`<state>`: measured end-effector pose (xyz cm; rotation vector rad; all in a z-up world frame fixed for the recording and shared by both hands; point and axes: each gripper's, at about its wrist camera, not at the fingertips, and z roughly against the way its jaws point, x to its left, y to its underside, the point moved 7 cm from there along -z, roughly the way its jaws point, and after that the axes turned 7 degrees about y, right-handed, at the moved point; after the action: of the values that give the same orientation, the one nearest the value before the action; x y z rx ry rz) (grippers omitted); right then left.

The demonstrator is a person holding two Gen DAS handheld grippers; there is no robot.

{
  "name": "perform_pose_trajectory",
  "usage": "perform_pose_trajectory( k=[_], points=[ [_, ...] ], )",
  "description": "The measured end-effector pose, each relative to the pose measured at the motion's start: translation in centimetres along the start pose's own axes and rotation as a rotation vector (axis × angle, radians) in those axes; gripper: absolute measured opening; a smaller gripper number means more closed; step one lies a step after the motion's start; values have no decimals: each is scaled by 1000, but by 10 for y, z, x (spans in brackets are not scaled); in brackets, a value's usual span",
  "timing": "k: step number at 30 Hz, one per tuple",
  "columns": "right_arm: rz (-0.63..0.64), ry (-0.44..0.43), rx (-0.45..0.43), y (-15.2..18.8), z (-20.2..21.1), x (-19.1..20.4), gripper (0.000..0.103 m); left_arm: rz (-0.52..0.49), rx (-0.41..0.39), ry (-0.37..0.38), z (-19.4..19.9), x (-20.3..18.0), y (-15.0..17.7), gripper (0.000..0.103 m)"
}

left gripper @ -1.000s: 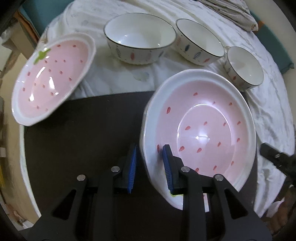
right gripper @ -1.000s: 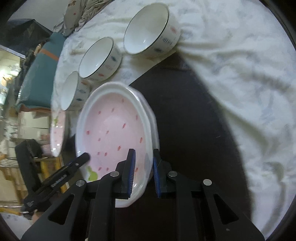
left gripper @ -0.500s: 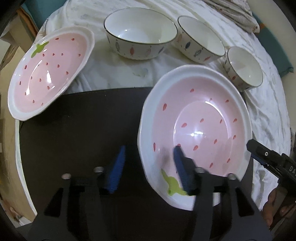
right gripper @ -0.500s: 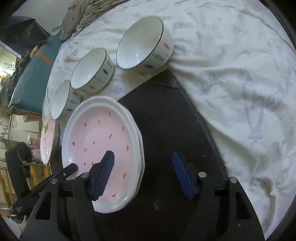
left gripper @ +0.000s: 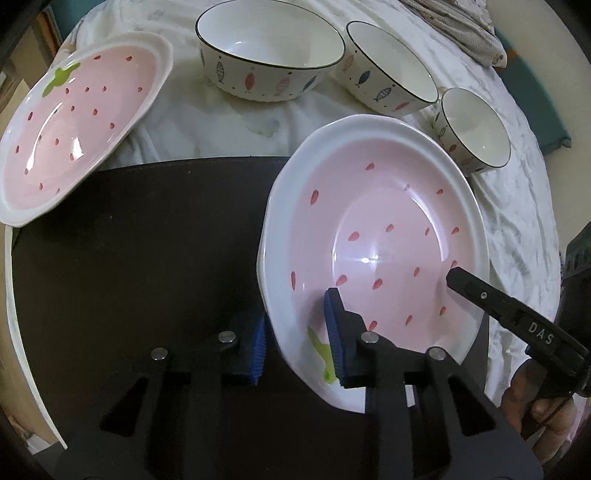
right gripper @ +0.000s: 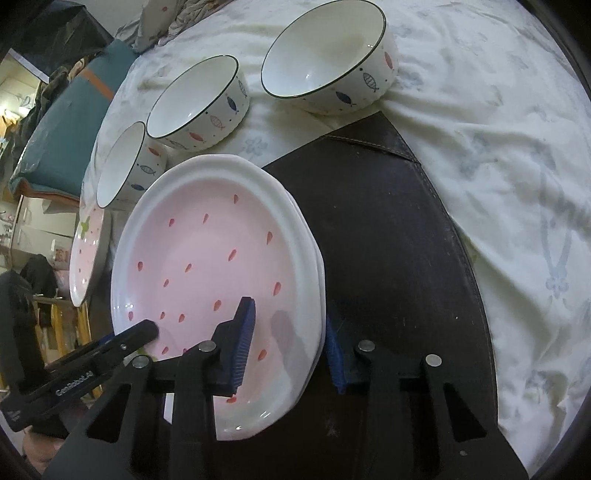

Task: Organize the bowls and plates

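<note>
A stack of pink strawberry plates [left gripper: 373, 236] [right gripper: 218, 266] lies on the dark mat [left gripper: 140, 236] [right gripper: 384, 229]. My left gripper [left gripper: 295, 332] is open and straddles the stack's near-left rim. My right gripper [right gripper: 290, 343] is open and straddles its right rim. Another pink plate [left gripper: 77, 122] [right gripper: 85, 254] leans at the mat's far-left edge. Three white fish-pattern bowls stand in a row behind: large [left gripper: 269, 51] [right gripper: 328, 55], medium [left gripper: 391, 66] [right gripper: 199, 101], small [left gripper: 474, 129] [right gripper: 125, 166].
A white cloth [left gripper: 221, 125] [right gripper: 517, 166] covers the table under the mat and bowls. A folded knit cloth [left gripper: 465, 26] lies at the back. A teal cushion [right gripper: 55, 133] sits beyond the table edge.
Both grippers let go of the plate rim and opened; the top plate now rests on the stack. The jaws then narrowed a little and stay around the rim.
</note>
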<state>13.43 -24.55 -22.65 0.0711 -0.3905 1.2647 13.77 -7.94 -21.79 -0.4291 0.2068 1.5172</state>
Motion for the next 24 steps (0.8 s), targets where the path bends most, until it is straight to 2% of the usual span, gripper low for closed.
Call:
perform_pose_trajectory(
  k=[3, 11, 18, 24],
  points=[
    [28, 17, -9, 3, 0, 3, 37, -16, 2, -26, 4, 4, 3, 24],
    [64, -11, 24, 22, -2, 17, 38, -15, 21, -57, 20, 25, 30, 23],
    [145, -8, 64, 57, -3, 43, 38, 0, 28, -93, 39, 51, 57, 23],
    [208, -1, 93, 85, -3, 61, 38, -32, 21, -113, 48, 57, 72, 23]
  ],
)
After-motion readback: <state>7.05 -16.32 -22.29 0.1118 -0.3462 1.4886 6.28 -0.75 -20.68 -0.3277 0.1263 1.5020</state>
